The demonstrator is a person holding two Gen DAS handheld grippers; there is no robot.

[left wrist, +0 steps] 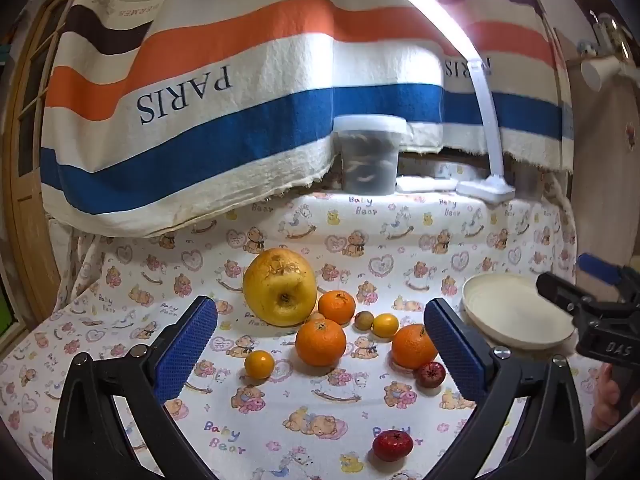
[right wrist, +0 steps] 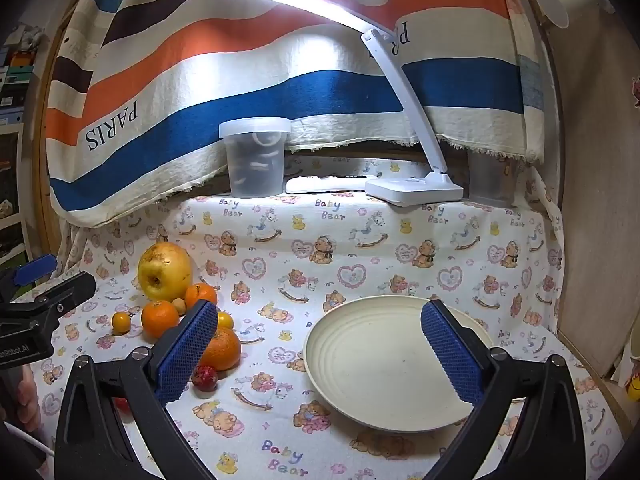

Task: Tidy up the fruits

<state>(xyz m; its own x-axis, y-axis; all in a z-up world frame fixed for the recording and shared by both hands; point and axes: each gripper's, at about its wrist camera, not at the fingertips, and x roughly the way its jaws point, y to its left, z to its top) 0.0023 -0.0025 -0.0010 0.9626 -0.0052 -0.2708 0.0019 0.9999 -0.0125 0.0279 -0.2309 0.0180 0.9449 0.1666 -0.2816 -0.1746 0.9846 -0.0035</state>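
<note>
On the bear-print cloth lies a cluster of fruit: a large yellow fruit point(left wrist: 280, 286), three oranges point(left wrist: 321, 342), two small yellow-orange fruits point(left wrist: 259, 364), a brown one point(left wrist: 363, 320) and two small red ones point(left wrist: 431, 374). My left gripper point(left wrist: 322, 308) hovers open in front of the cluster, holding nothing. To the right of the fruit sits an empty cream plate point(right wrist: 384, 360). My right gripper point(right wrist: 320, 312) is open above the plate's near side, also holding nothing. The oranges point(right wrist: 159, 319) and the yellow fruit point(right wrist: 164, 270) lie to its left. Each gripper shows at the other view's edge.
A lidded plastic tub point(left wrist: 370, 152) and a lit white desk lamp point(right wrist: 416, 188) stand on a raised ledge at the back, under a hanging striped blanket point(left wrist: 240, 120). A wooden panel point(right wrist: 592, 200) borders the right side. A hand point(left wrist: 608, 396) holds the right gripper's handle.
</note>
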